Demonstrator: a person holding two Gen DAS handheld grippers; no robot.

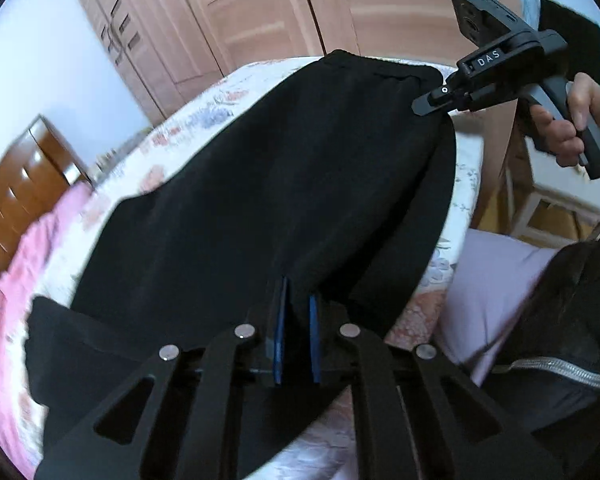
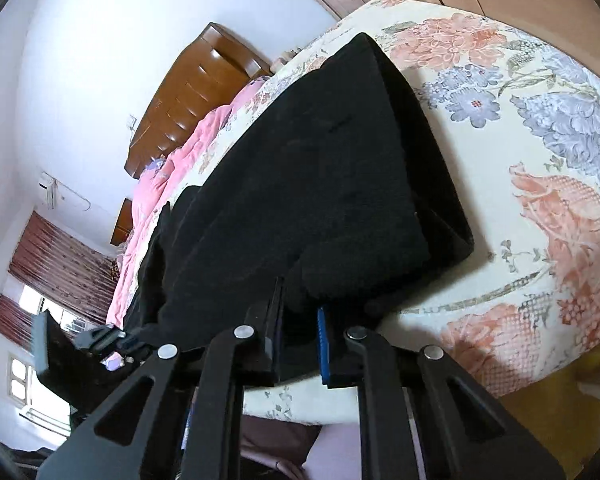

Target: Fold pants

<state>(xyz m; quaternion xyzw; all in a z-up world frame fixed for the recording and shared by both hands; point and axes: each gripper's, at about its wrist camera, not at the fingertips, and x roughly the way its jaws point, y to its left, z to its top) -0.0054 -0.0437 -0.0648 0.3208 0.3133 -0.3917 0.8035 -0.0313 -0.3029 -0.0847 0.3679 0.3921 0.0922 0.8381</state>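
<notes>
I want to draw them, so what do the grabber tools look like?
Both are black. The left gripper has holed bars with silver round rivets and blue-padded fingers. The right gripper has a grey handle, white letters "DAS" and a tiny green light.

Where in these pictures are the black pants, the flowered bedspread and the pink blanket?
black pants [image 1: 284,184], left wrist view, middle of the cloth
flowered bedspread [image 2: 540,128], right wrist view, bare patch beside the pants
pink blanket [image 2: 188,152], right wrist view, its bunched middle
</notes>
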